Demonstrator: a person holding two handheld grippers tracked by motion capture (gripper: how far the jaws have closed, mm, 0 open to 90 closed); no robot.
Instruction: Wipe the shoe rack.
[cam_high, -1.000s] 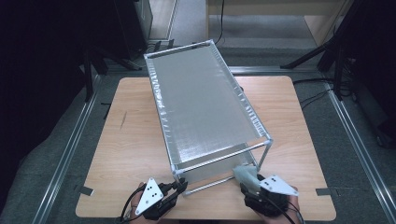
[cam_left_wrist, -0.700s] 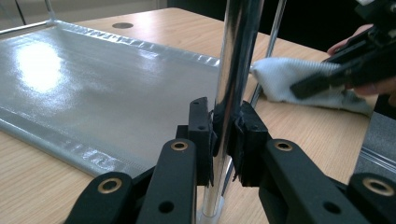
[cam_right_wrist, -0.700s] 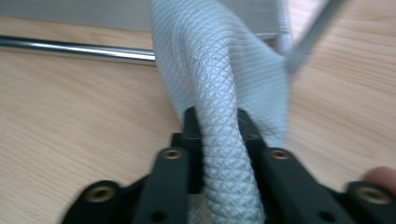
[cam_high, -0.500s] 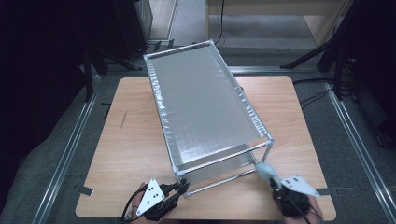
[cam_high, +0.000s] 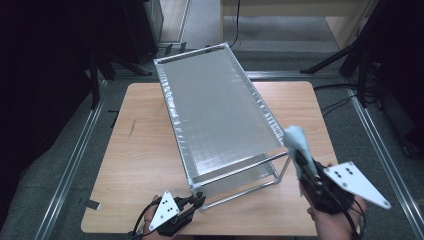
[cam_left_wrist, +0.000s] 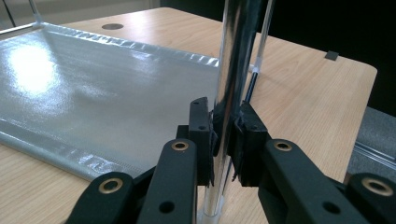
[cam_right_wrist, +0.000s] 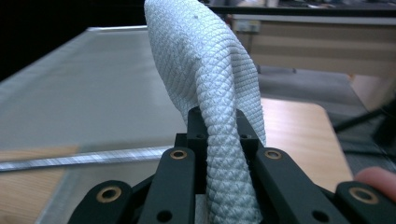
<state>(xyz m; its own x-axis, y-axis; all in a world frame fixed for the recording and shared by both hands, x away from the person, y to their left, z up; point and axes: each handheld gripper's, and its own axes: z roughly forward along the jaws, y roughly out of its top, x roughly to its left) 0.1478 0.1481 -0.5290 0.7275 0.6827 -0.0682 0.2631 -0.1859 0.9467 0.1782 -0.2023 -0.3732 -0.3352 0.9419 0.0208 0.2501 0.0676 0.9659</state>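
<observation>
Bracing the rack (cam_high: 220, 115) on the surface (cam_high: 145, 165): left gripper (cam_high: 196, 202) is clenched on its front-left leg (cam_left_wrist: 231, 93). Right gripper (cam_high: 300, 159) grasps the cloth (cam_high: 298, 145) beside the rack's front-right corner. Next, probably: lay the cloth flat on the top shelf and wipe.

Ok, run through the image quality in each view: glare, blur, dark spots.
High view: surroundings nearly black, lit table clear. Left gripper view: bright glare patch on the shelf sheet, a streak down the chrome post, far table edge soft. Right gripper view: cloth sharp, rack top and background smeared.
</observation>
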